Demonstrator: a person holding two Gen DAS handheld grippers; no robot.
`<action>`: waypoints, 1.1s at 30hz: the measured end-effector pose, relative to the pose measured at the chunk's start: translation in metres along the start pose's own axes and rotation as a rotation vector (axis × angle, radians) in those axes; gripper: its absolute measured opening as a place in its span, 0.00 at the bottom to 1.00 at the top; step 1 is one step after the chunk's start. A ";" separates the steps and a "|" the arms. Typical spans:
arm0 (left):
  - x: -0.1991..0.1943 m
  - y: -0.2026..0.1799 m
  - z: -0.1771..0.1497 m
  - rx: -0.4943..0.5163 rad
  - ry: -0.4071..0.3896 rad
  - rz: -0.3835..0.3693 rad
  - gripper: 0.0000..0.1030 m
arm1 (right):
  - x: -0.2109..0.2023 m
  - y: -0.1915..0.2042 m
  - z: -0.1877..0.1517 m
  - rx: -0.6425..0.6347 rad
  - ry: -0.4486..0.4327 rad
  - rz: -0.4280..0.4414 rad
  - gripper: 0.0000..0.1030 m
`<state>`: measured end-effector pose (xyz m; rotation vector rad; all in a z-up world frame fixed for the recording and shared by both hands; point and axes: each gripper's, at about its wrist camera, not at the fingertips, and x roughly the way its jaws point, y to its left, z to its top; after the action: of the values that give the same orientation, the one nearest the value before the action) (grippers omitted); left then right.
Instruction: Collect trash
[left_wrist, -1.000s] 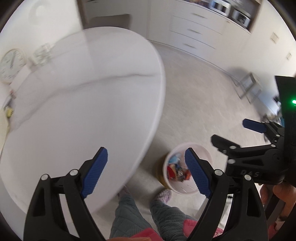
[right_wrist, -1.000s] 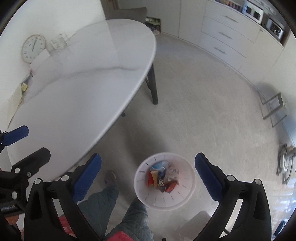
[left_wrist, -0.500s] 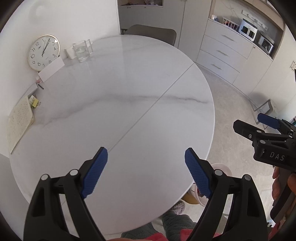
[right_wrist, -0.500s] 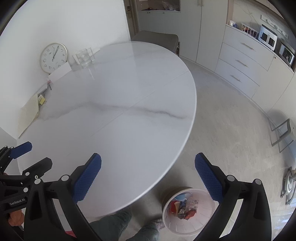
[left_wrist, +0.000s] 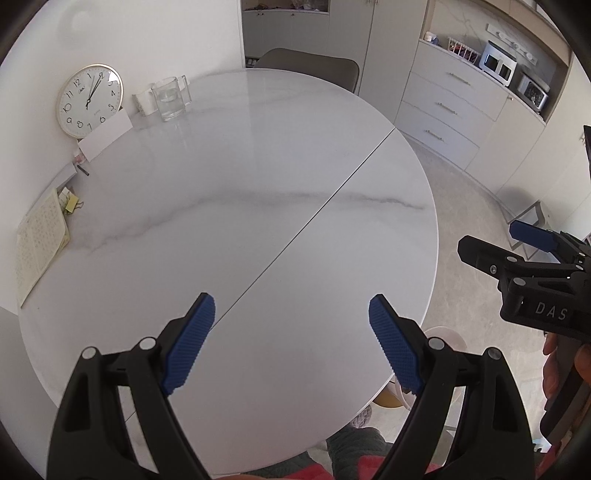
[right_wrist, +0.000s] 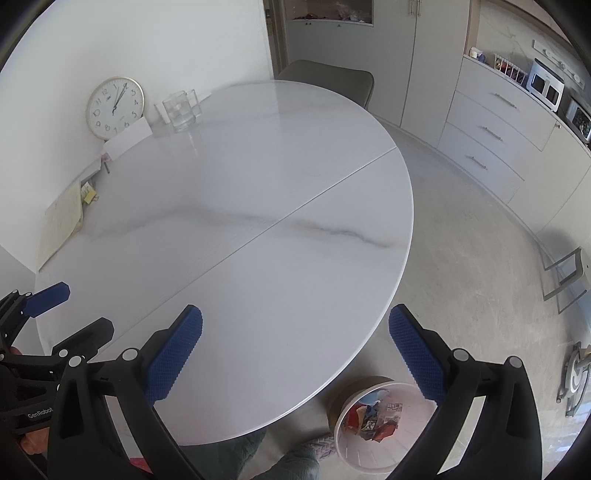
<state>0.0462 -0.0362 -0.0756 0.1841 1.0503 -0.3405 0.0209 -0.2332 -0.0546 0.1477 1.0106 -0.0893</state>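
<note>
Jaws of our left gripper (left_wrist: 291, 332) and our right gripper (right_wrist: 295, 350) both stand wide apart, nothing between them, held over the near part of the round marble table (right_wrist: 258, 184). On the floor just past the table's near right edge we see the white bin (right_wrist: 380, 454) with bright wrappers (right_wrist: 369, 417) inside. At the table's far left edge stand a clock (left_wrist: 89, 99) and a glass jug (left_wrist: 170, 96).

Trash bin (left_wrist: 445, 334) mostly behind table (left_wrist: 258, 184)
</note>
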 end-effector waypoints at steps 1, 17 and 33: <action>0.000 0.000 0.000 -0.001 0.000 0.000 0.79 | 0.000 0.001 0.000 0.000 0.001 0.000 0.97; 0.004 -0.003 0.003 -0.005 0.005 -0.002 0.79 | 0.008 0.002 0.004 -0.001 0.012 0.002 0.97; 0.009 -0.008 0.007 0.009 0.014 -0.001 0.79 | 0.011 -0.003 0.004 -0.001 0.022 0.002 0.97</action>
<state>0.0534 -0.0472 -0.0798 0.1945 1.0624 -0.3454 0.0300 -0.2371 -0.0620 0.1489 1.0325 -0.0848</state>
